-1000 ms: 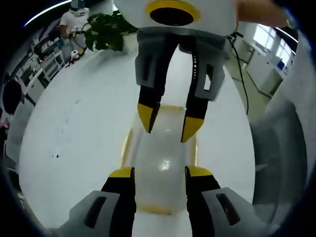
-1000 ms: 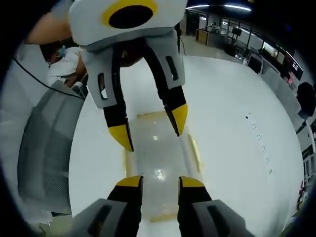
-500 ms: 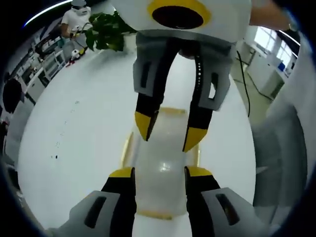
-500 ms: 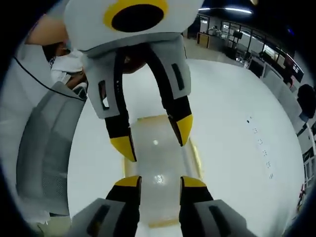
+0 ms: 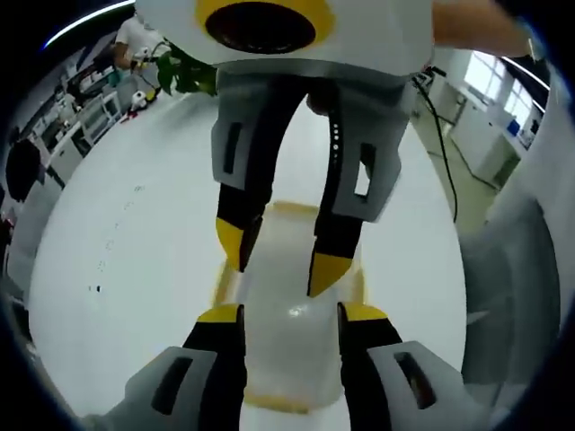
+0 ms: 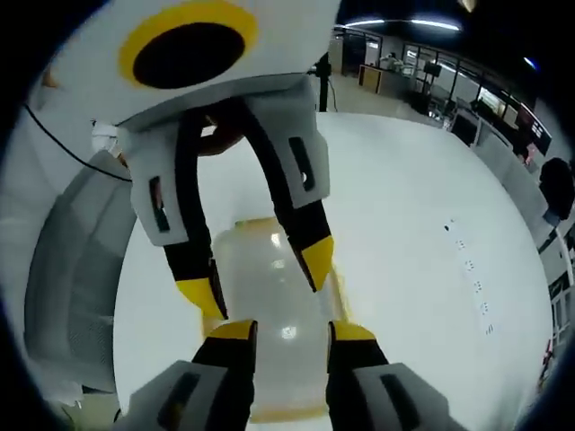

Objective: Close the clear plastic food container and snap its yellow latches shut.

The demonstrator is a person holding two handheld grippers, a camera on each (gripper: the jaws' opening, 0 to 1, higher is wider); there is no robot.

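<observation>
White worktop point(image 5: 117, 251) in open lab carried clear container point(image 5: 289, 346), lid down, yellow latches point(image 5: 226, 280) at its edges. Left tongs point(image 5: 289, 314) gaped, straddling it from 6 o'clock; right tongs point(image 6: 286, 332) gaped opposite, likely steadying lid for latching.

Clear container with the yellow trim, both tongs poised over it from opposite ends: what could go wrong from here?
1. The left tongs and right tongs face each other with tips nearly meeting above the container lid; they could collide.
2. The lid is glossy and smooth, so a tip pressing down may skid off.
3. The yellow latches show as thin strips at the edges, partly hidden by the tongs, so one could easily be missed or left unsnapped.
</observation>
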